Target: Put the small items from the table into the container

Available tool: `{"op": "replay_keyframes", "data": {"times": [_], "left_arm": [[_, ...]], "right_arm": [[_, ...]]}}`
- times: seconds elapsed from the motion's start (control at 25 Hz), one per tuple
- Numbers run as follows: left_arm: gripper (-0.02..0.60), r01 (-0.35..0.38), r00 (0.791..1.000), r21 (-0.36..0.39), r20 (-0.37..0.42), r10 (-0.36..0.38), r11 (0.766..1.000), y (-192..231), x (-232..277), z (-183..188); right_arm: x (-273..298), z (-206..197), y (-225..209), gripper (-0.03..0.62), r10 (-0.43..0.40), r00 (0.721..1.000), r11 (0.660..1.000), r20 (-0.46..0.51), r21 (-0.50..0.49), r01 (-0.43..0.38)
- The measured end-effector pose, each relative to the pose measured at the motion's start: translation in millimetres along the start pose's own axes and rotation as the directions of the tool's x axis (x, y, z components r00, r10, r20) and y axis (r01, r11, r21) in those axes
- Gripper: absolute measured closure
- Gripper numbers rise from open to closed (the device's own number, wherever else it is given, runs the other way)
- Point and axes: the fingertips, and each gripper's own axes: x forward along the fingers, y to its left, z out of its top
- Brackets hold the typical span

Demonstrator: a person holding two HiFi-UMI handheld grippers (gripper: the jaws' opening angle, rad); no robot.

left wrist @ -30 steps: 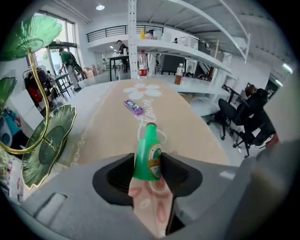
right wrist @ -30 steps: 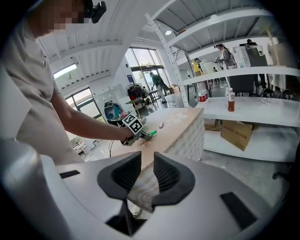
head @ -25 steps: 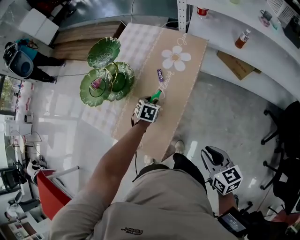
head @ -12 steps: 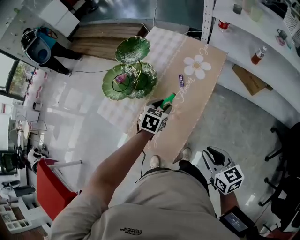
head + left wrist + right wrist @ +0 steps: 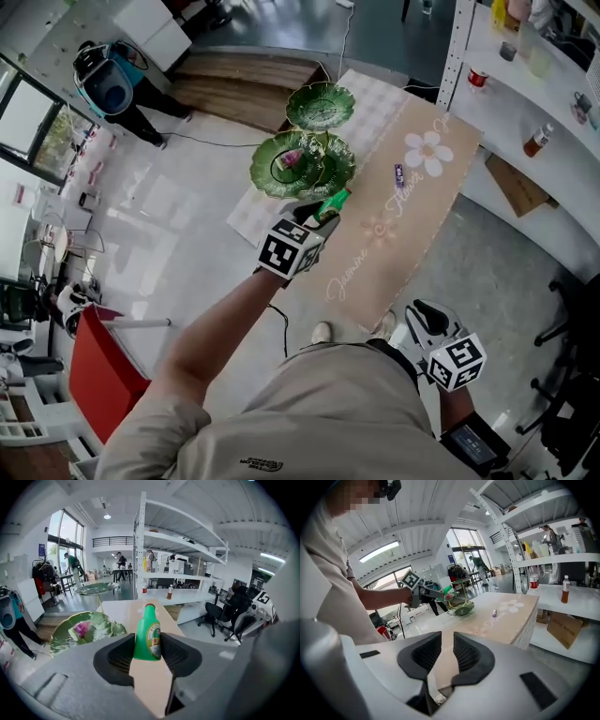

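Note:
My left gripper (image 5: 322,208) is shut on a small green bottle (image 5: 335,201) and holds it in the air just in front of the lower dish (image 5: 323,173) of a green leaf-shaped tiered stand. A pink item (image 5: 292,158) lies in that dish, and the upper dish (image 5: 321,103) stands behind it. In the left gripper view the bottle (image 5: 147,632) sits upright between the pads, with the lower dish (image 5: 70,634) to its left. A small purple item (image 5: 399,174) lies on the beige table runner (image 5: 394,234). My right gripper (image 5: 419,322) hangs low beside the table, jaws slightly apart, nothing between them (image 5: 447,651).
White shelving (image 5: 525,94) with bottles runs along the table's right side, with a cardboard box (image 5: 516,183) beneath. Office chairs (image 5: 574,375) stand at the far right. A person in blue (image 5: 112,89) is at the upper left, a red object (image 5: 98,380) at the lower left.
My left gripper has risen with the green bottle and moved from over the runner towards the lower green dish. The right gripper has stayed low beside the table.

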Motion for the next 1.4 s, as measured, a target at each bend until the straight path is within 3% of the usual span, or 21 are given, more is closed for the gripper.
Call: {"op": "replay_keyframes", "data": {"times": [0.36,0.6,1.0,1.4], "left_arm": [[0.408,-0.113,0.991,0.101,-0.061,0.119,0.988,107.2,-22.5,-2.6],[0.408,-0.114,0.977,0.139,-0.163,0.137,0.984,146.4,4.3,-19.3],[0.407,-0.063,0.952,0.181,-0.285,0.113,0.982,158.0,40.4,-36.0],[0.402,-0.074,0.95,0.185,-0.284,0.126,0.98,161.4,40.3,-33.7]], "right_arm": [[8.6,0.0,26.9,0.505,-0.04,0.999,0.999,0.02,-0.005,0.04],[1.7,-2.0,34.0,0.505,-0.089,0.995,0.996,0.044,0.018,0.088],[-18.7,-9.4,32.3,0.506,-0.175,0.982,0.982,0.07,0.084,0.169],[-20.2,-7.8,34.9,0.507,-0.19,0.979,0.979,0.071,0.082,0.185]]}}
